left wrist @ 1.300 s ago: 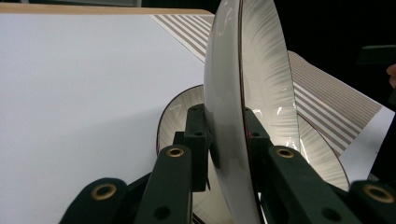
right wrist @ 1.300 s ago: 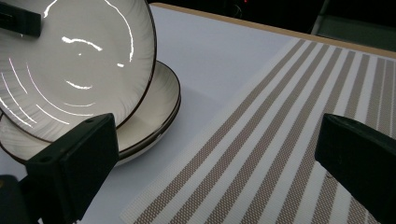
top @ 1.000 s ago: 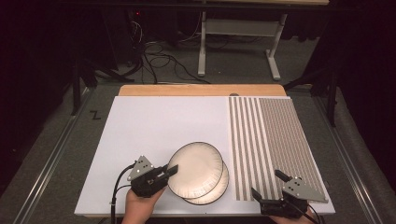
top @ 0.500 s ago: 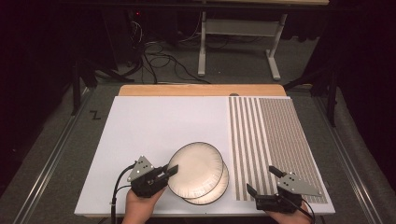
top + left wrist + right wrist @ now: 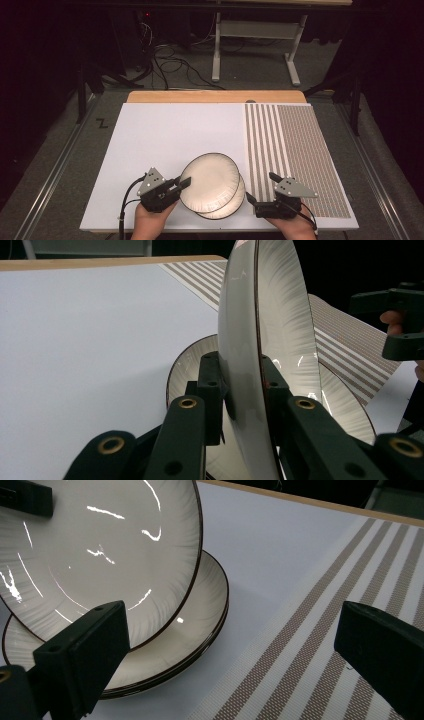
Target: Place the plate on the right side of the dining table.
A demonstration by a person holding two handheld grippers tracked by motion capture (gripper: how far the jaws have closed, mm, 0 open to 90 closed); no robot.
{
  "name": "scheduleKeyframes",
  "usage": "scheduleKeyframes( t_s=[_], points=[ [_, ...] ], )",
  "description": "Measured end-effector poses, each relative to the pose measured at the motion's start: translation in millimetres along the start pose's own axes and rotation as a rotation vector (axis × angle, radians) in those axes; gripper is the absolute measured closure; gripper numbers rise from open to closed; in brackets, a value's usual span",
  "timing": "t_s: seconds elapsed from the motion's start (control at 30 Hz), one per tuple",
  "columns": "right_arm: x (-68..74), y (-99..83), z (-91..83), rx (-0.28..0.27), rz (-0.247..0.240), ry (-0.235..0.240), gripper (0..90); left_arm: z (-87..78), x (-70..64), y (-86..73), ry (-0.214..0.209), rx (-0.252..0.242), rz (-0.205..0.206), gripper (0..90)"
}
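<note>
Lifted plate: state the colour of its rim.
Dark brown line around the cream lifted plate, clearest in the right gripper view.

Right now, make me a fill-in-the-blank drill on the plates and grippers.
1. The left gripper is shut on the rim of the ____ plate.
2. The right gripper's jaws stand ____, holding nothing.
3. The lower plate lies on the ____ part of the table cover, beside the striped mat.

Missing words: upper; open; white
</note>
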State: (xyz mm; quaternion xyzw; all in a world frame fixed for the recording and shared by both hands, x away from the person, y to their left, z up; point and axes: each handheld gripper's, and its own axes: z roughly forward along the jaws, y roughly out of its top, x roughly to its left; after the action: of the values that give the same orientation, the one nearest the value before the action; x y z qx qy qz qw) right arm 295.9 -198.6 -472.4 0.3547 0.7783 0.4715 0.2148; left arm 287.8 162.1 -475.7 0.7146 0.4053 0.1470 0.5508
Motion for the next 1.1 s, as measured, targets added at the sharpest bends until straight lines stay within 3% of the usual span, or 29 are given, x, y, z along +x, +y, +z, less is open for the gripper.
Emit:
scheduleKeyframes(
  t_s=[0.4,0.53,0.73,0.87,1.1],
  points=[
    [10.6,11.9,38.1,0.048,-0.022,0.052,2.2,-0.5,-0.6,-0.3,0.003,-0.001,0.009,77.9],
    [13.6,15.0,47.0,0.066,-0.009,0.077,2.6,-0.6,-1.5,-0.1,0.003,-0.004,0.015,77.9],
    [17.6,18.9,56.5,0.050,-0.013,0.100,4.0,-0.8,-1.9,0.2,0.003,-0.002,0.023,77.9],
    [16.8,23.1,65.0,0.054,0.010,0.116,5.6,-0.8,-1.7,0.1,0.002,-0.002,0.024,77.8],
    [16.2,22.3,67.6,0.037,0.025,0.141,15.9,-0.5,-1.1,-0.5,0.000,-0.003,0.026,77.8]
  ],
)
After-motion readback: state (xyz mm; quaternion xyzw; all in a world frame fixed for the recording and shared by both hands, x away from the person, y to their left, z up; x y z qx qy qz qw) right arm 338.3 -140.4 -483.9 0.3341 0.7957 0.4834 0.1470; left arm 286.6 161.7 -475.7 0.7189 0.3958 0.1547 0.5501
